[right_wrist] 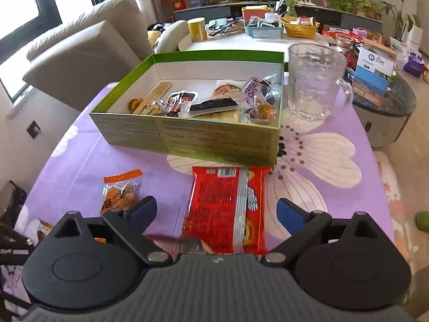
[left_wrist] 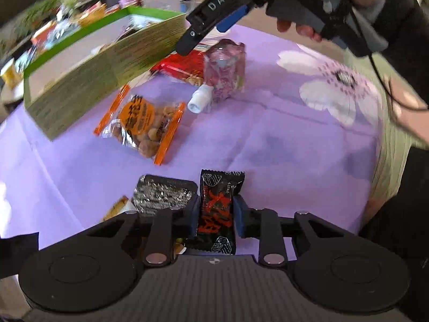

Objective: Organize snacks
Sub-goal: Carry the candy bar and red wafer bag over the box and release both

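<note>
My left gripper point(left_wrist: 215, 209) is shut on a black snack packet with red lettering point(left_wrist: 217, 209) and holds it above the purple tablecloth point(left_wrist: 281, 145). My right gripper point(right_wrist: 217, 210) is open, its blue pads either side of a red snack packet point(right_wrist: 222, 206) lying on the cloth; it also shows in the left wrist view point(left_wrist: 203, 37) above that red packet point(left_wrist: 179, 67). The green box point(right_wrist: 187, 139) with several snacks inside stands just beyond; the left wrist view shows it point(left_wrist: 88, 80) at the upper left. An orange-edged nut packet point(left_wrist: 142, 126) lies on the cloth, also in the right wrist view point(right_wrist: 120, 190).
A pink patterned pouch with a white cap point(left_wrist: 222, 72) lies by the red packet. A silver foil packet point(left_wrist: 161, 196) lies beside my left fingers. A glass mug point(right_wrist: 316, 80) stands right of the box. A cluttered table point(right_wrist: 268, 40) and sofa point(right_wrist: 80, 53) stand behind.
</note>
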Demonstrator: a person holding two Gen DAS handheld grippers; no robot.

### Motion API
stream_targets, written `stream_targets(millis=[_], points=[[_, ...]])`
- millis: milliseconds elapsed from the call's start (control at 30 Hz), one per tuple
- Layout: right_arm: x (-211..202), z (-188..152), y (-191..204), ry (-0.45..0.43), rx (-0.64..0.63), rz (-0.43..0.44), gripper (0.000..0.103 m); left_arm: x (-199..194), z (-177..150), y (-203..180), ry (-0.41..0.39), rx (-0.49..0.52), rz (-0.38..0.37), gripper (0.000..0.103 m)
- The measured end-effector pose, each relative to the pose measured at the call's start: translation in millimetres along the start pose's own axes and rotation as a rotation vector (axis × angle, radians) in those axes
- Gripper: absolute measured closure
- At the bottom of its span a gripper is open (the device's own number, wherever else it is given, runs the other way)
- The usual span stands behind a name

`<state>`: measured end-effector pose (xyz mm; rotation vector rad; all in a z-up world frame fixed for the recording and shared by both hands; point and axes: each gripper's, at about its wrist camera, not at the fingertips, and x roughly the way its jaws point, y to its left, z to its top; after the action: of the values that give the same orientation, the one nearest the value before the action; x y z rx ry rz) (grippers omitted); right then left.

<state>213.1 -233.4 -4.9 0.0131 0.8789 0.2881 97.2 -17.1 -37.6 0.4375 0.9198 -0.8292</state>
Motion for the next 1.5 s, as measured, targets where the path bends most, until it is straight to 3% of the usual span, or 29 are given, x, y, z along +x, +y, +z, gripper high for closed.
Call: stream_targets(millis=[267, 433, 600, 967, 1167, 1500], points=[[37.5, 7.4, 18.1, 0.112, -0.095, -0.098, 0.033, -27.2, 8.5, 7.8, -0.172, -0.194, 0.050, 0.079], [51.3, 2.3, 15.9, 0.128, -0.096, -0.109, 0.034, -33.3, 14.5, 21.6, -0.218, -0.285, 0.073, 0.079], [38.4, 1.0, 7.1, 0.079, -0.061, -0.070, 0.034, -41.8, 19.1, 34.7, -0.263, -0.334, 0.085, 0.079], [-30.8, 22.1, 20.5, -0.177, -0.085, -0.019, 0.034, -59.6, 54.0, 61.2, -0.390, -0.378, 0.168, 0.079], [-21.3, 47.1, 18.9, -0.218, -0.057, 0.000, 0.034, -51.2, 80.7, 92.9, -0.444, -0.470, 0.195, 0.079], [2.7, 74.7, 19.0, -0.222, -0.041, 0.007, 0.034, -22.0, 118.9, 148.8, -0.448, -0.552, 0.280, 0.079]])
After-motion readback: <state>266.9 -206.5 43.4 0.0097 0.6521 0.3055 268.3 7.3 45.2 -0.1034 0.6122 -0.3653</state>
